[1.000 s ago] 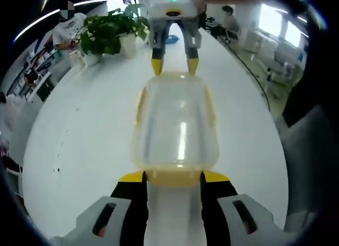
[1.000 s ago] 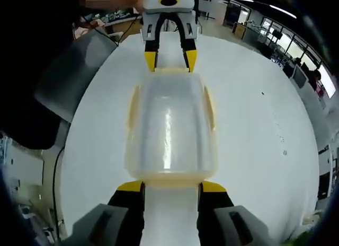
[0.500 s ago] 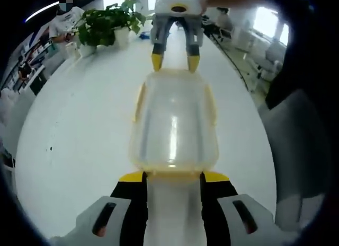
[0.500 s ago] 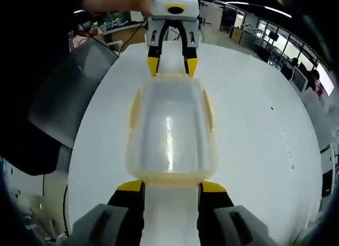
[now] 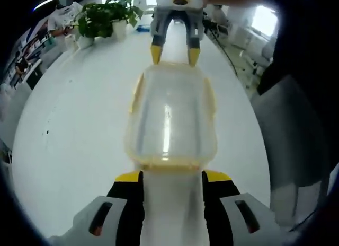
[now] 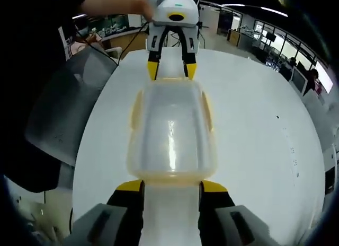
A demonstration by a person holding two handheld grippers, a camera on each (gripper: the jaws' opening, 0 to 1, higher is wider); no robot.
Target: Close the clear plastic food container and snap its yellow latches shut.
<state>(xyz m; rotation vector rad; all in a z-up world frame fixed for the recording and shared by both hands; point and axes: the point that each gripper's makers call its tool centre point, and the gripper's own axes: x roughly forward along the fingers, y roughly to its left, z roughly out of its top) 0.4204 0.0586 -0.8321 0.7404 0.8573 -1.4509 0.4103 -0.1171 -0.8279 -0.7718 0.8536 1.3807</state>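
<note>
1. On the white desk (image 5: pixel 69 150), the clear plastic food container (image 5: pixel 170 119) lies lengthwise between the two claws, with its lid on, well in from the desk's edges.
2. In the left gripper view, the left claw (image 5: pixel 172 177) stands at the container's near short end, its yellow-tipped jaws spread apart, one at each near corner; whether the tips touch the rim cannot be told.
3. In that same view the right claw (image 5: pixel 175 54) is at the far short end, jaws likewise apart, its yellow tips just at the container's edge.
4. In the right gripper view the layout is mirrored: the right claw (image 6: pixel 171 186) open at the near end of the container (image 6: pixel 171 132), the left claw (image 6: pixel 171 70) open at the far end, held by a person's hand (image 6: pixel 145 10).
5. Neither claw grips anything.
6. Yellow latches (image 5: pixel 139 89) run along the container's long sides and lie close against the walls; whether they are snapped shut is hard to make out through the clear plastic.
7. Potted plants (image 5: pixel 106 20) stand near the desk's far edge, well apart from the container.
</note>
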